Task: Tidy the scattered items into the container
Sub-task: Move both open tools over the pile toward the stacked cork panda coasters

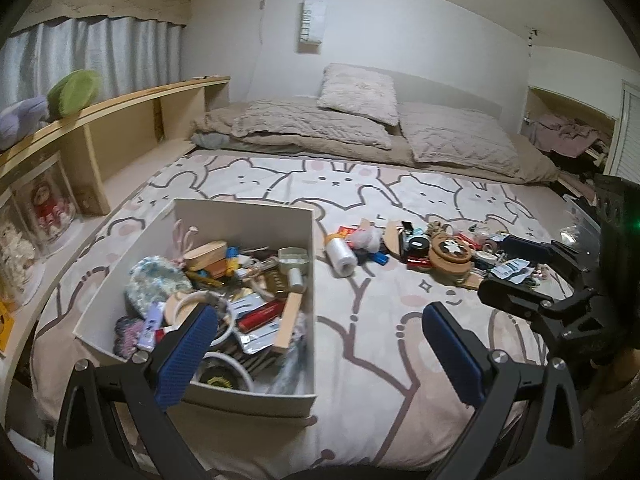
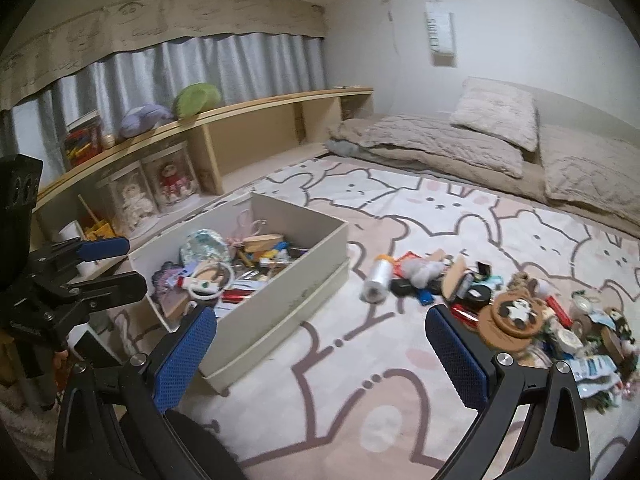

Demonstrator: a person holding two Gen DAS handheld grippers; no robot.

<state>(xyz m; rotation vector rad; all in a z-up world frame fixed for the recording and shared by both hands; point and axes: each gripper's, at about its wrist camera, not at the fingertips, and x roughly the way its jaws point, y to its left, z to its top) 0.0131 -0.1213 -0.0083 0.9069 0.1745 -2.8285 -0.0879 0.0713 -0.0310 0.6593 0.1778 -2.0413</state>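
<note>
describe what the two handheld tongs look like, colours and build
Both match: the left tongs and right tongs have matte black angular frames with triangular cut-outs, silver round bolts at the finger joints, and flat rectangular pads faced in dotted blue rubber. Seen from the opposite camera, each carries a black box-like block behind; the right one shows a small green light. No cables or sleeves are visible.
</note>
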